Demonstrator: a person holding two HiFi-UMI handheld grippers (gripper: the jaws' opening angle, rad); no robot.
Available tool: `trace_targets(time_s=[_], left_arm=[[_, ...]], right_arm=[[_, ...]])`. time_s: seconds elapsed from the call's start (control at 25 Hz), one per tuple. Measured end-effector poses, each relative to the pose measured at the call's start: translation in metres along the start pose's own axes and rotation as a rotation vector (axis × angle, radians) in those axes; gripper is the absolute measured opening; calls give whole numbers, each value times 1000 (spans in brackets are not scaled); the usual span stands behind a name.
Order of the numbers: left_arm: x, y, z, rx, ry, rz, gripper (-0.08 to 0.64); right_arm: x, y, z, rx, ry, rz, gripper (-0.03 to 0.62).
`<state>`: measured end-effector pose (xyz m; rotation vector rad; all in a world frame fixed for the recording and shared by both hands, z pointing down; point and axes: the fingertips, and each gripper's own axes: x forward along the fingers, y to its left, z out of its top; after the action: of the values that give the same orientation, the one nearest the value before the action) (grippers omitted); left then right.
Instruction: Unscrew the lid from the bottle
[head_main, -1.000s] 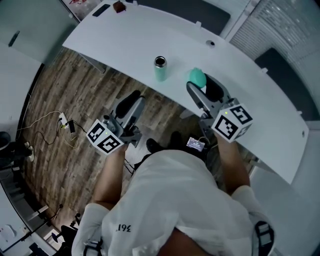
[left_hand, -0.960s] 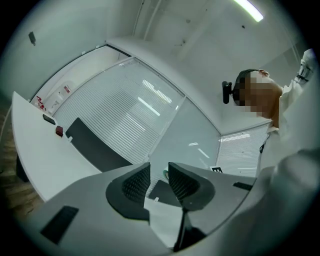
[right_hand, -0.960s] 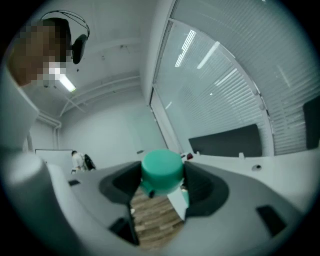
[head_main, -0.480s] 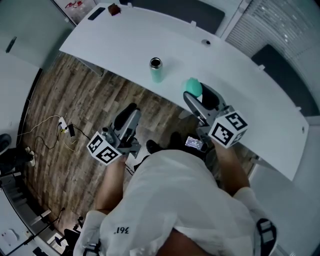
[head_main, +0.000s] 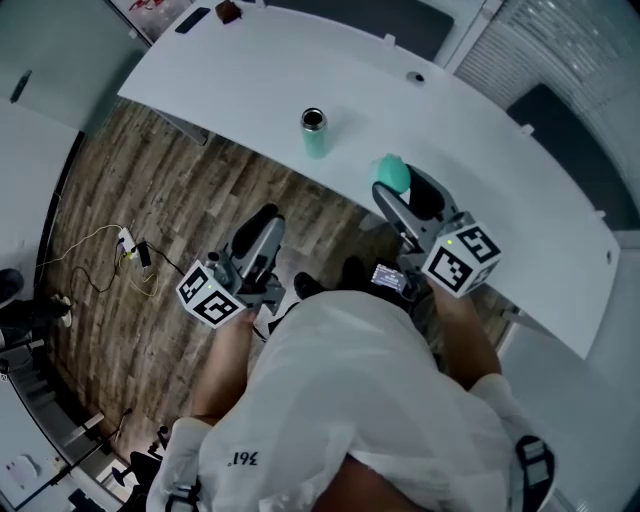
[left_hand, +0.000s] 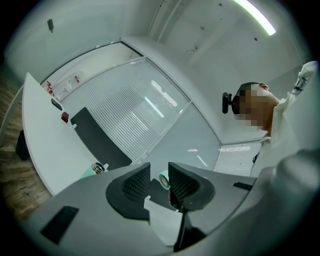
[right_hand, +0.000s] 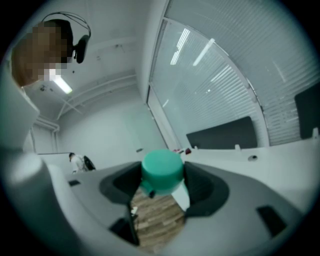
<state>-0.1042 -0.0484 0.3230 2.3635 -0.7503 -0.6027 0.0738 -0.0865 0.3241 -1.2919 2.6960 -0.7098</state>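
the mint-green round plastic lid (right_hand: 161, 170) is off the bottle and sits pinched between the jaws of the right gripper (head_main: 402, 182), held above the near edge of the long white counter (head_main: 480, 150). the small mint-green bottle with a bare steel neck (head_main: 315, 135) stands upright and open on the counter, well apart from both grippers. the left gripper (head_main: 262, 228) hangs over the wooden floor (head_main: 150, 200), its jaws a narrow gap apart with nothing between them. the lid looks light, stiff and smooth-walled, so it could slip if the squeeze eases; a hold across its side wall, as now, suits it. the bottle looks light and likely to tip or spin unless taken around its body, below the neck.
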Motion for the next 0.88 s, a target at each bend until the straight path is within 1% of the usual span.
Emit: trace_targets(time_s=[0.88], left_arm=[[2, -1, -5, -12, 14, 6, 132]], right_arm=[[2, 0, -7, 43, 21, 12, 281]])
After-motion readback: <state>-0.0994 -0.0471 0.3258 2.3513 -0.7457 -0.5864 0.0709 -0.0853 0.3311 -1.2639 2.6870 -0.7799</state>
